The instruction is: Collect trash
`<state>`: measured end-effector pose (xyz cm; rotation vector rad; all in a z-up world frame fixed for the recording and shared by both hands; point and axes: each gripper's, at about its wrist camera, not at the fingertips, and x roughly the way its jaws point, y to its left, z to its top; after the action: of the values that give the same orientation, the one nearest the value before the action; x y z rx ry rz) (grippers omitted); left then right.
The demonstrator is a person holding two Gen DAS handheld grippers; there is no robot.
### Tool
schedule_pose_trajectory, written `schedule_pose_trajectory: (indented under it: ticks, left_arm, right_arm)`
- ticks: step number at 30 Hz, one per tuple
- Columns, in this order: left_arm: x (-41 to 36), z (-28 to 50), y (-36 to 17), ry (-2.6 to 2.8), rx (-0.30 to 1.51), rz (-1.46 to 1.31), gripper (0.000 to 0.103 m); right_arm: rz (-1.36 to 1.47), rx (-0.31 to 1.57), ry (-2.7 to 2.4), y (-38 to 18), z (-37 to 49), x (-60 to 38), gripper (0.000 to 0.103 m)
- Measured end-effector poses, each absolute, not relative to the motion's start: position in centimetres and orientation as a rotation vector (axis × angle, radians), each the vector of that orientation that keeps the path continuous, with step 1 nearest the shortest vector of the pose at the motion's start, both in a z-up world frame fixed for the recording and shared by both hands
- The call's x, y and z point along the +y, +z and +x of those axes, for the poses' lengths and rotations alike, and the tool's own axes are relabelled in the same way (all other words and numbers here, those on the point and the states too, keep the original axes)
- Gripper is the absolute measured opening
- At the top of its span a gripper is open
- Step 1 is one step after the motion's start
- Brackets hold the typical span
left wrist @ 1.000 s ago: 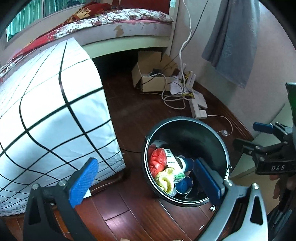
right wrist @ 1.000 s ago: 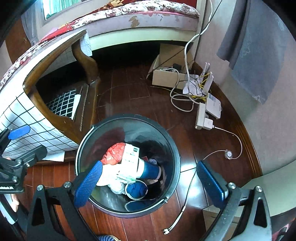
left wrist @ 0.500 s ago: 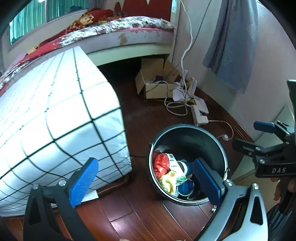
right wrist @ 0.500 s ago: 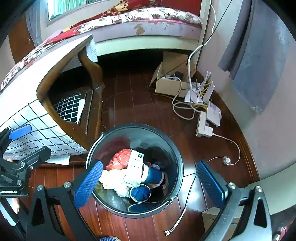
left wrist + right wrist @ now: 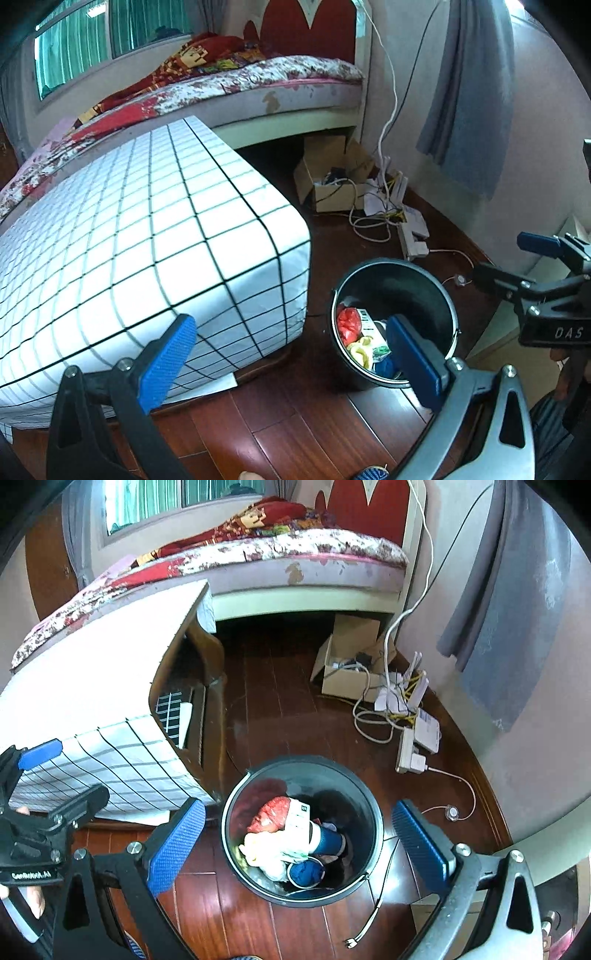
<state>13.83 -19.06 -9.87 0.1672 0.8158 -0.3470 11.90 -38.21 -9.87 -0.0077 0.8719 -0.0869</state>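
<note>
right wrist view: bin (image 5: pixel 236 834) sits at 6 o'clock holding the trash (image 5: pixel 291 834), right gripper (image 5: pixel 295 843) and left gripper (image 5: pixel 288 356) both spread wide and empty, so the drop looks done and next comes hunting more litter.

Black bin (image 5: pixel 354 786) on a wooden floor (image 5: pixel 266 701), seen between the spread fingers of the right gripper (image 5: pixel 299 843).
Inside lie a red bag (image 5: pixel 271 814), a white carton (image 5: pixel 299 818) and a blue cup (image 5: pixel 306 873).

left hand-held gripper (image 5: pixel 291 360): jaws wide, empty | right hand-held gripper (image 5: pixel 299 843): jaws wide, empty
</note>
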Motion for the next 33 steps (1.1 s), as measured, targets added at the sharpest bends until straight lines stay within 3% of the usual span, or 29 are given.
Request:
schedule_pose_trajectory:
  ticks: [33]
  left_arm:
    - [-9.2, 2.0, 2.9, -0.188, 0.547, 0.048, 0.103]
  right_arm:
    - [-0.044, 0.613, -0.101, 2.0, -1.1, -29.7, 0.102]
